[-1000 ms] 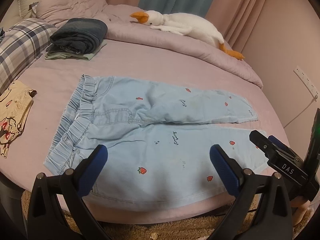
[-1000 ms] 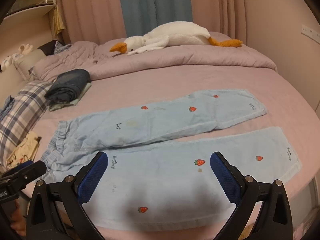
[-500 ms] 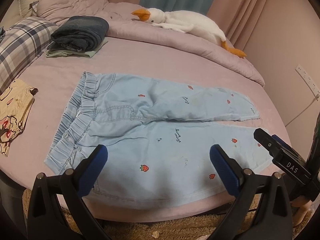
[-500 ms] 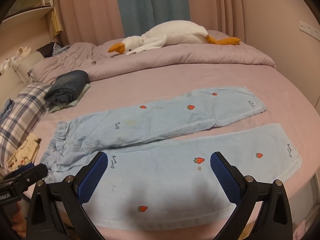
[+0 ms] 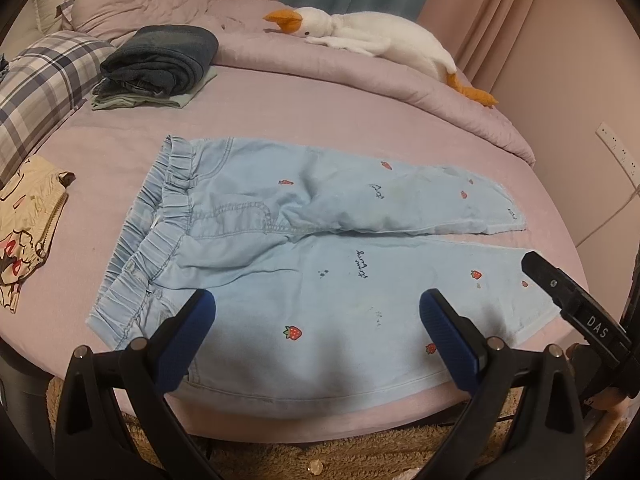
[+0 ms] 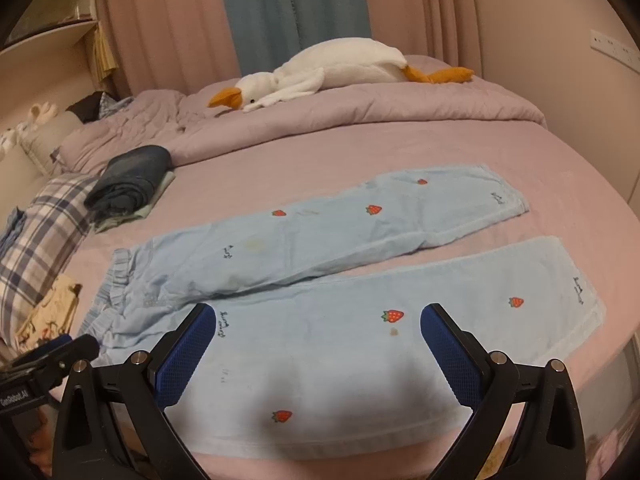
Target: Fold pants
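Note:
Light blue pants [image 5: 304, 248] with strawberry prints lie flat on the pink bed, waistband at the left, both legs spread to the right; they also show in the right wrist view [image 6: 340, 280]. My left gripper [image 5: 314, 320] is open and empty, hovering over the near leg close to the waist end. My right gripper [image 6: 318, 330] is open and empty over the middle of the near leg. The right gripper also shows at the right edge of the left wrist view [image 5: 576, 304], near the leg's cuff.
A folded stack of dark clothes [image 5: 160, 64] lies at the back left. A plush goose [image 5: 372, 44] rests on the bunched duvet. A plaid pillow [image 5: 40, 88] and a cream garment [image 5: 28, 224] lie at the left. The bed's edge [image 5: 320, 420] is near, with brown carpet below.
Both grippers have drawn back and risen slightly, so the pants sit a little lower and smaller in view. Both stay open. The pants have not moved.

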The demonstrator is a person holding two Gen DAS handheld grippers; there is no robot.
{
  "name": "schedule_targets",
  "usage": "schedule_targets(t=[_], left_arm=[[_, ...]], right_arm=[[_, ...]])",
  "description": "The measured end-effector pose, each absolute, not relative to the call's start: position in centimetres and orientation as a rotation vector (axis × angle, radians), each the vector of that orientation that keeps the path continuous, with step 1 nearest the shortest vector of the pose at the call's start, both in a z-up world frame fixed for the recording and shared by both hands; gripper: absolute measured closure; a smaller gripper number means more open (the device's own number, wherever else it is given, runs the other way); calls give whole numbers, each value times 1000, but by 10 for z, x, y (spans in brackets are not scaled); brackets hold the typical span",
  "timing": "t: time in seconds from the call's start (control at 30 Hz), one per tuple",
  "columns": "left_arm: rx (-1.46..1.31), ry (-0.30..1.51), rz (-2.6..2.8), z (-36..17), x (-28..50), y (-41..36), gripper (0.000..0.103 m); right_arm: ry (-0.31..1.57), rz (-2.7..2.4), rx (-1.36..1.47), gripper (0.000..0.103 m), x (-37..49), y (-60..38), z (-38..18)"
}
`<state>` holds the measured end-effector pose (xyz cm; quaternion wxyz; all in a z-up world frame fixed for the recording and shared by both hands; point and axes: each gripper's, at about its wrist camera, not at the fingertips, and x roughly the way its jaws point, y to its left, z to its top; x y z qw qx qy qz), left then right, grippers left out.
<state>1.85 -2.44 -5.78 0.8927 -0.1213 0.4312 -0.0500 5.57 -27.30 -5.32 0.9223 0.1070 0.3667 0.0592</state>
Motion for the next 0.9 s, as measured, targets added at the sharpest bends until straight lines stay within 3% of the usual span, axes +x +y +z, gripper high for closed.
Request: schedule_targets(t=[0.9], left_arm=[[-254, 939, -120, -67, 28, -29, 5]], right_arm=[[780, 53, 272, 1, 55, -299, -65]])
